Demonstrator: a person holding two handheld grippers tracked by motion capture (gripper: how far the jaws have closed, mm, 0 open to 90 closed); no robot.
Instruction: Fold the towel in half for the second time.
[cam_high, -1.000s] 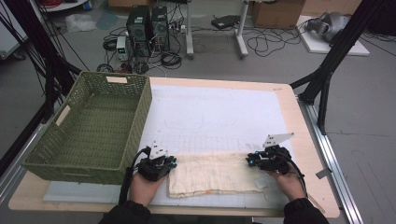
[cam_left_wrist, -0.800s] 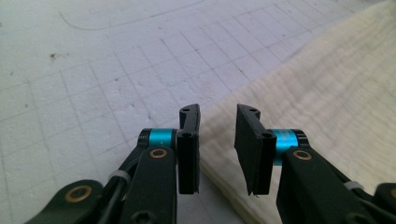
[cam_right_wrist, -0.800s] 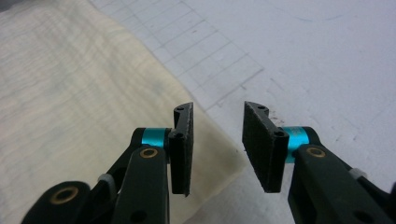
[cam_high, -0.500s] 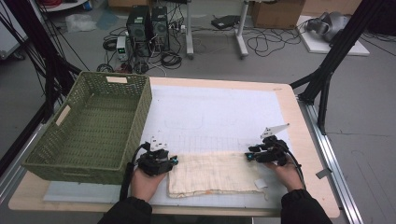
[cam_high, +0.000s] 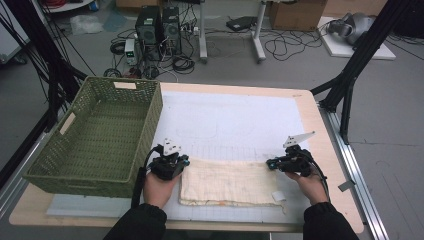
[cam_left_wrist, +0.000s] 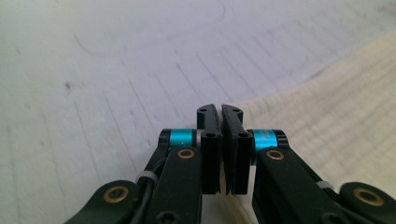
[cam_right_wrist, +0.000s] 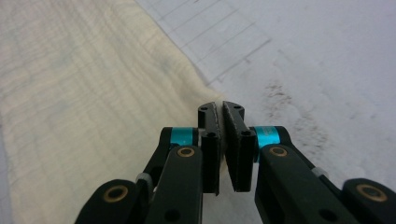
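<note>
A cream cloth lies folded flat on the white mat near the table's front edge. My left gripper sits at the cloth's far left corner. In the left gripper view its jaws have just closed, with the cloth edge running in between them. My right gripper is at the far right corner. Its jaws have also just closed, pinching the corner of the cloth.
A green woven basket stands on the left side of the table, close to my left hand. A small white tag shows at the cloth's near right corner. Beyond the table are cables, computer cases and black stand legs.
My left hand has shifted a little away from the front edge, toward the cloth's far left corner. The right hand has barely moved. The cloth lies as before.
</note>
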